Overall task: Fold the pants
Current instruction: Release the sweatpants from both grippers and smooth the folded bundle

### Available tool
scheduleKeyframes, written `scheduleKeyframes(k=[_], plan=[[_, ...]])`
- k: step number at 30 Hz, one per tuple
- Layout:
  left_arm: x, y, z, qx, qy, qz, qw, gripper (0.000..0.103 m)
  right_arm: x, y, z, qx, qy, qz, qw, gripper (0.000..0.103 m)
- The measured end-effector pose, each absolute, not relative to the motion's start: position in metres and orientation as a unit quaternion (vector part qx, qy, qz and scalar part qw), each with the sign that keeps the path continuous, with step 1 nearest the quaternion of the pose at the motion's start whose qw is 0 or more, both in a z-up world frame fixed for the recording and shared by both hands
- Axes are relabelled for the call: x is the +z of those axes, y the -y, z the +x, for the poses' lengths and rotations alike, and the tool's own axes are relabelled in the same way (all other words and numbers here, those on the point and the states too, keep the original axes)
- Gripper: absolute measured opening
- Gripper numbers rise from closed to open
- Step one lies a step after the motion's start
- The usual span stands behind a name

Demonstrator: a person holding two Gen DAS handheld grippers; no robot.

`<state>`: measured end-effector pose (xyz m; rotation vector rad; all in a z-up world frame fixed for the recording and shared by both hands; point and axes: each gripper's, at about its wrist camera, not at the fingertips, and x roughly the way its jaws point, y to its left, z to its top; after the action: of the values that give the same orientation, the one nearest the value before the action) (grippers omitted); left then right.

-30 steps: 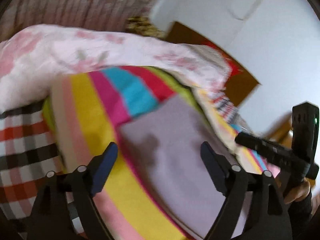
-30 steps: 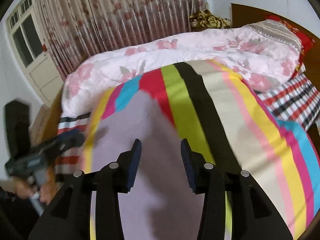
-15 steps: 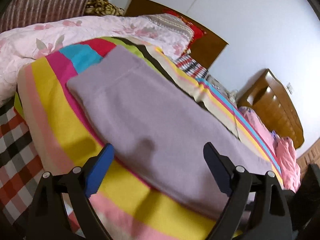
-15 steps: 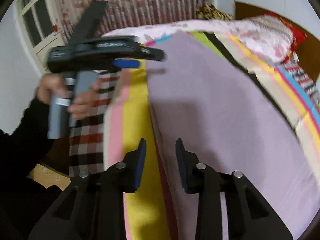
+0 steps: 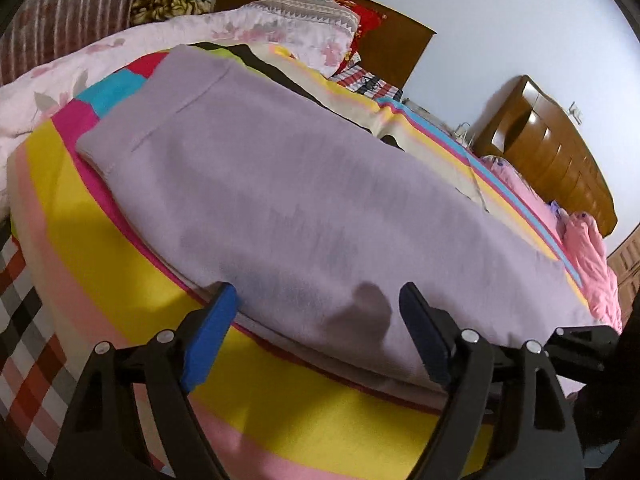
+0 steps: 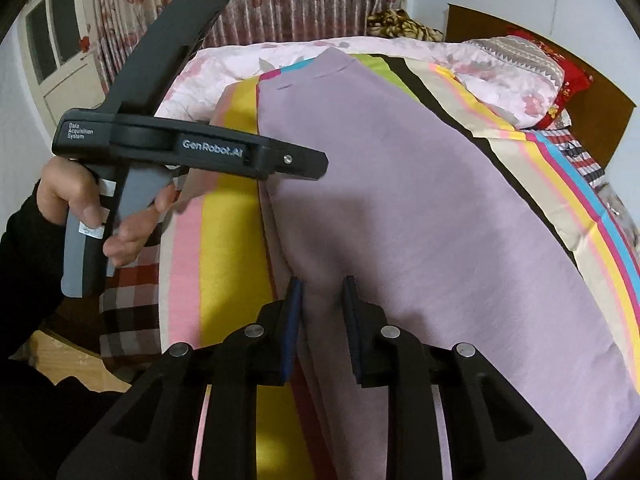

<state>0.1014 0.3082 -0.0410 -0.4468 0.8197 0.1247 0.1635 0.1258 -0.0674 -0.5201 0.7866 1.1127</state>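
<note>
Your left claw (image 5: 316,320) hangs with its jaws wide apart over the near long edge of the lilac pants (image 5: 304,184), and nothing is between the pads. The pants lie flat and lengthwise on the striped blanket (image 5: 104,236) that covers the bed, with their waistband (image 5: 168,96) at the far end, toward the flowered quilt (image 5: 52,80). The left finger (image 5: 208,340) sits over the blanket's yellow stripe just outside the pants' edge, while the other finger is over the cloth itself. If you squeeze from there, you could pinch up the blanket along with the pants, or catch only the top layer and leave the lower leg behind.

Further right along that same edge of the pants, your right claw (image 6: 320,320) has just been closing, and a fold of the lilac fabric stands between its fingers. The pads look to be pressing on it, though the gap is not fully shut, so I judge the hold as shallow. Lift on that side alone and the fabric may slip out, or the pants may drag crooked across the blanket and wrinkle.

Both claws sit close together near one end. Raising them unevenly would skew the fold line away from the waistband.
</note>
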Motion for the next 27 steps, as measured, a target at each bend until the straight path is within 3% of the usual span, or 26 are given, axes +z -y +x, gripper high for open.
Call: scheduleKeyframes(k=[6, 10, 15, 19, 27], plan=[[-0.049, -0.306, 0.107, 0.057, -0.406, -0.209, 0.888, 0.089, -0.069, -0.129, 0.163, 0.504, -0.353, -0.248, 0.749, 0.023], [-0.045, -0.315, 0.105, 0.051, -0.402, -0.235, 0.883, 0.087, -0.063, -0.123, 0.167, 0.516, -0.362, -0.210, 0.748, 0.005], [-0.021, -0.333, 0.090, 0.062, -0.367, -0.265, 0.889, 0.085, -0.043, -0.109, 0.181, 0.550, -0.386, -0.138, 0.728, 0.005], [-0.024, -0.331, 0.093, 0.074, -0.379, -0.252, 0.887, 0.085, -0.068, -0.122, 0.175, 0.546, -0.405, -0.175, 0.712, 0.006], [-0.029, -0.314, 0.100, 0.089, -0.389, -0.206, 0.893, 0.085, -0.067, -0.125, 0.165, 0.542, -0.391, -0.192, 0.719, 0.006]])
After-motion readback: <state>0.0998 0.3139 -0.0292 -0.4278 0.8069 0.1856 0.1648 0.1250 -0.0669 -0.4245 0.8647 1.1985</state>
